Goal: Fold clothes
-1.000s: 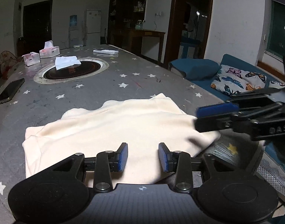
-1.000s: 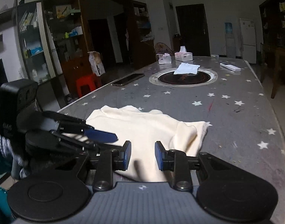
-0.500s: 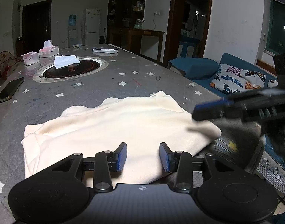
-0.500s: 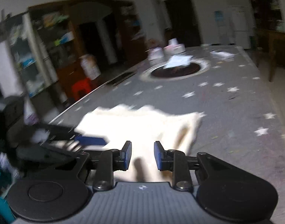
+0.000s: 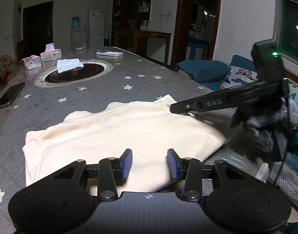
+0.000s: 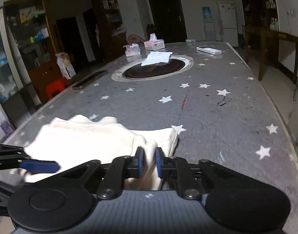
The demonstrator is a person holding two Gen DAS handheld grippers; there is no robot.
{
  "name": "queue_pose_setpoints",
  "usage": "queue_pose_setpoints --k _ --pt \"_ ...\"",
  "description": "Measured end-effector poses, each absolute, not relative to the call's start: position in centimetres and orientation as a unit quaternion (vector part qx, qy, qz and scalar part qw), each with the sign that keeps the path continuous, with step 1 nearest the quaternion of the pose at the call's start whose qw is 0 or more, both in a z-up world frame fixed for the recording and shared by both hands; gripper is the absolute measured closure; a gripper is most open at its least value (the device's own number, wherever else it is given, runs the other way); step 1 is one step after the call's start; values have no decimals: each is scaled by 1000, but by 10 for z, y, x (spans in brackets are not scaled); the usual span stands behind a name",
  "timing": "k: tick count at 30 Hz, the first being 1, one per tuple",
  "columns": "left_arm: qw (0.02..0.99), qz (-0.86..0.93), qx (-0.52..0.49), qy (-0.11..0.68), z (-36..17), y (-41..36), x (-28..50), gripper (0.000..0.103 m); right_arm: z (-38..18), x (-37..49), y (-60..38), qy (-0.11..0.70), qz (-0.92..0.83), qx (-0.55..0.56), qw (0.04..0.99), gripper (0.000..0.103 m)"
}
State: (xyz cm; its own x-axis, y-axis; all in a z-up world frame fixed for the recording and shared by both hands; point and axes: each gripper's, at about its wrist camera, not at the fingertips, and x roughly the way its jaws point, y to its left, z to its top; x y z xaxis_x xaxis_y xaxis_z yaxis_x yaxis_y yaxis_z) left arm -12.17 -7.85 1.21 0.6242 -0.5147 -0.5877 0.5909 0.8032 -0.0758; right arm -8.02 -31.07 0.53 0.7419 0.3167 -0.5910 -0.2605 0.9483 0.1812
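Observation:
A cream garment point(image 5: 129, 128) lies loosely folded near the front edge of the starred grey table point(image 5: 110, 91). My left gripper point(image 5: 150, 162) stands open just above the garment's near edge, and its blue pads point(image 5: 126, 163) press on nothing. My right gripper point(image 6: 148, 161) is closing its jaws on a raised fold at the right corner of the garment point(image 6: 86, 136), with cloth bunched between the pads. In the left wrist view the right gripper point(image 5: 174, 108) comes in from the right, held by a gloved hand point(image 5: 266, 128), its tip at the garment's far right corner.
Further back on the table are a round hob point(image 5: 74, 74) with a white tissue point(image 5: 70, 65) on it, two tissue boxes point(image 5: 50, 51), a remote point(image 5: 109, 53) and a phone point(image 5: 9, 95) by the left edge. A blue sofa with a butterfly cushion point(image 5: 240, 76) stands to the right.
My right gripper has moved in over the garment's right corner and closed on a fold of cloth. The left gripper has stayed in place and open.

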Motion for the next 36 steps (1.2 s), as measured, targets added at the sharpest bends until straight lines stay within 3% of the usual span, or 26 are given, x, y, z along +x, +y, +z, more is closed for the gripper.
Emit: queue_pose_setpoints --k 6,17,28,33,36 --pt "898 -312 52 304 12 -75 -121 60 3 -82 -292 303 109 -40 946 96" --pt "921 -259 13 291 26 -41 -105 59 29 -81 -281 285 167 -19 944 90" --pt "928 -177 -29 328 16 -2 -50 62 7 -60 -261 322 181 -26 929 90" --pt "930 -177 -20 322 19 -7 -46 62 16 -64 -256 314 184 -35 931 78" --pt "929 -169 -11 330 14 -11 -39 62 15 -61 -251 318 186 -40 929 77"
